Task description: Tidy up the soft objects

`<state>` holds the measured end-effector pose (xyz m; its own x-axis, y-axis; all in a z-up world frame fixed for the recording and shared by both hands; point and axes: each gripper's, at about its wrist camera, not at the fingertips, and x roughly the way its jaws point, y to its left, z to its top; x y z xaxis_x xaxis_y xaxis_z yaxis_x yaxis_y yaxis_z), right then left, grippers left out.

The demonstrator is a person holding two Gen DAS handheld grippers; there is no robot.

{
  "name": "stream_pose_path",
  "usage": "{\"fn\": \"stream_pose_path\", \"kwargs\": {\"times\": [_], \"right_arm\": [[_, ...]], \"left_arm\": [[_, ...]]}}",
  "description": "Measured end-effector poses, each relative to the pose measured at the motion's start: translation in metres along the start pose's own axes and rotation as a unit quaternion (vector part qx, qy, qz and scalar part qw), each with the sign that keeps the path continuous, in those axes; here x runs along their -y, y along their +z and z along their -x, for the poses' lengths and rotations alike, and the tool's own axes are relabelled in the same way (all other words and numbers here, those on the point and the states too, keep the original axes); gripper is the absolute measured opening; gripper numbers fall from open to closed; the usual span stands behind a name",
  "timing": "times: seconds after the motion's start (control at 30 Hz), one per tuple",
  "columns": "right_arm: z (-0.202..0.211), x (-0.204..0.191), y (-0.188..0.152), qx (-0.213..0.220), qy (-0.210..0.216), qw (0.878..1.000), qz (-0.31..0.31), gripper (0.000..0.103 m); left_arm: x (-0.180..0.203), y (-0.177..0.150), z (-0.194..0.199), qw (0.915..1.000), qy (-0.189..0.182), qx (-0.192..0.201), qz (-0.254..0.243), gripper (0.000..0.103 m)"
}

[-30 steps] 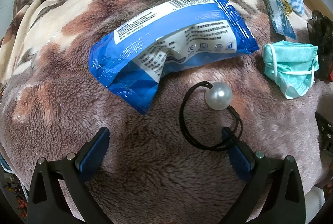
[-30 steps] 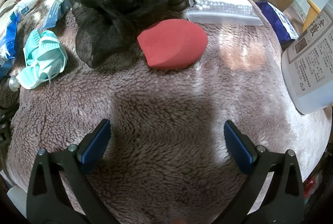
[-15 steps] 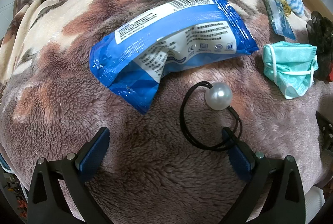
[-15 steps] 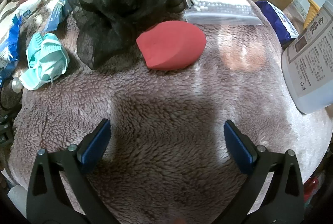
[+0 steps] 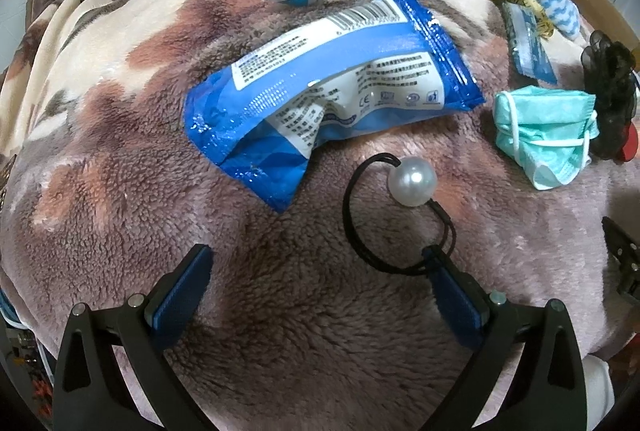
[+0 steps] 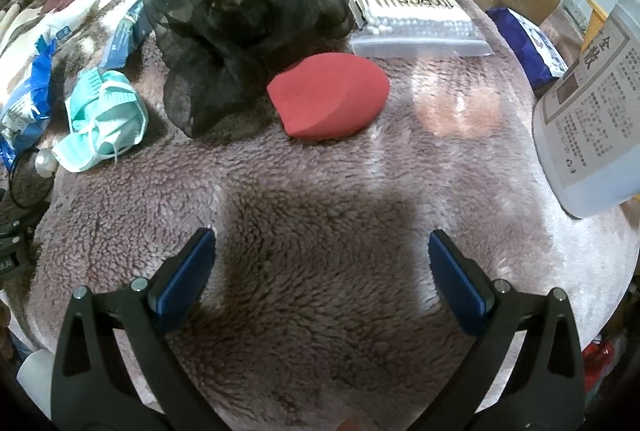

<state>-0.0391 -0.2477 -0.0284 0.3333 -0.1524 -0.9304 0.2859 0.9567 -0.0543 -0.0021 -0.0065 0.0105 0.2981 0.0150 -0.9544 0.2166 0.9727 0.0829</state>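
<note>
Blanket (image 5: 120, 159): a fleecy brown and cream flowered blanket lies under everything in both views.
Left tool (image 5: 320, 263): its blue-padded fingers stand wide apart and low over the blanket; the right finger's tip touches the hair tie's loop.
Right tool (image 6: 322, 251): fingers wide apart over bare fleece, gripping nothing, well short of the sponge.
Blue packet (image 5: 332, 87): crumpled, lying flat just beyond the hair tie.
Black mesh scrunchie (image 6: 244, 27): bunched just left of the sponge and touching it.
Cotton swab pack (image 6: 412, 19): flat, behind the sponge to the right.
Red sponge (image 6: 330, 103): egg-shaped, on the blanket ahead of the right tool.
Green face mask (image 5: 544, 135): folded, bound by its ear loops, right of the blue packet.
Hair tie (image 5: 400, 215): a black loop with a pearl bead, ahead of the left tool.
</note>
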Motion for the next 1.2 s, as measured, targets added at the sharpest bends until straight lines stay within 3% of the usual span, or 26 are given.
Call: {"fn": "stream_pose_path", "kwargs": {"times": [0.3, 0.6, 0.77, 0.9, 1.1, 1.17, 1.2], "right_arm": [[0.034, 0.008, 0.001, 0.018, 0.023, 1.000, -0.006, 0.103], [0.066, 0.015, 0.004, 0.038, 0.038, 0.999, -0.003, 0.103], [0.079, 0.015, 0.038, 0.056, 0.051, 0.997, -0.005, 0.103], [0.077, 0.006, 0.067, 0.068, 0.060, 0.996, -0.006, 0.103], [0.039, -0.011, 0.088, 0.035, 0.045, 0.998, 0.012, 0.103], [0.031, -0.014, 0.092, 0.024, 0.047, 0.998, 0.024, 0.102], [0.028, -0.017, 0.094, 0.021, 0.048, 0.998, 0.032, 0.096]], "left_arm": [[-0.017, 0.001, 0.035, 0.9993, -0.022, 0.027, 0.013, 0.103], [-0.033, 0.023, 0.057, 0.9987, -0.022, 0.046, 0.009, 0.103], [-0.024, 0.040, 0.056, 0.9975, -0.024, 0.061, -0.024, 0.103], [-0.014, 0.060, 0.050, 0.9956, -0.018, 0.066, -0.065, 0.103], [-0.001, 0.078, 0.020, 0.9941, -0.027, 0.034, -0.100, 0.102], [0.001, 0.078, 0.013, 0.9932, -0.033, 0.029, -0.108, 0.096], [0.002, 0.078, 0.012, 0.9930, -0.038, 0.030, -0.108, 0.092]]}}
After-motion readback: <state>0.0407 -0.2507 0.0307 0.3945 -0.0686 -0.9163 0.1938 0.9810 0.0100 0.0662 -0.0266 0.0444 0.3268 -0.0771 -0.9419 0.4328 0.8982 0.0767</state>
